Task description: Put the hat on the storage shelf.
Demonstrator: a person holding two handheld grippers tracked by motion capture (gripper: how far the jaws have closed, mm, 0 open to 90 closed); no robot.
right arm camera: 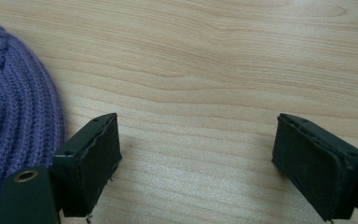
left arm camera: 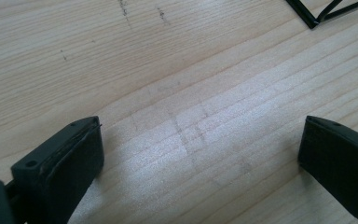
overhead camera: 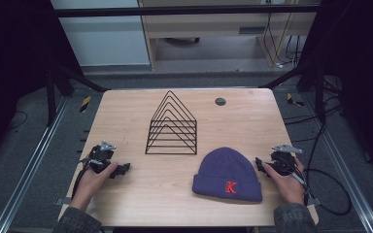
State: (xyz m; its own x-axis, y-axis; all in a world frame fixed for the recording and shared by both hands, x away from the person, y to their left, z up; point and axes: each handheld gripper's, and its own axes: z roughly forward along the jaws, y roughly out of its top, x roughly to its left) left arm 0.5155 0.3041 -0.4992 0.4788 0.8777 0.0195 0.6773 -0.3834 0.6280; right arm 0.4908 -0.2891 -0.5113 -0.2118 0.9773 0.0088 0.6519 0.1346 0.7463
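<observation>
Rested on the light wooden tabletop: two hand-held grippers, jaws spread wide and empty.

Left hand-held gripper held near the tabletop's left edge; right hand-held gripper just beside a purple knitted beanie with a red K, in front of a black wire triangular rack.

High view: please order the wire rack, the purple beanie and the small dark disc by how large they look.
1. Purple beanie and wire rack: similar, and the beanie lies nearer the camera.
2. Small dark disc.
</observation>
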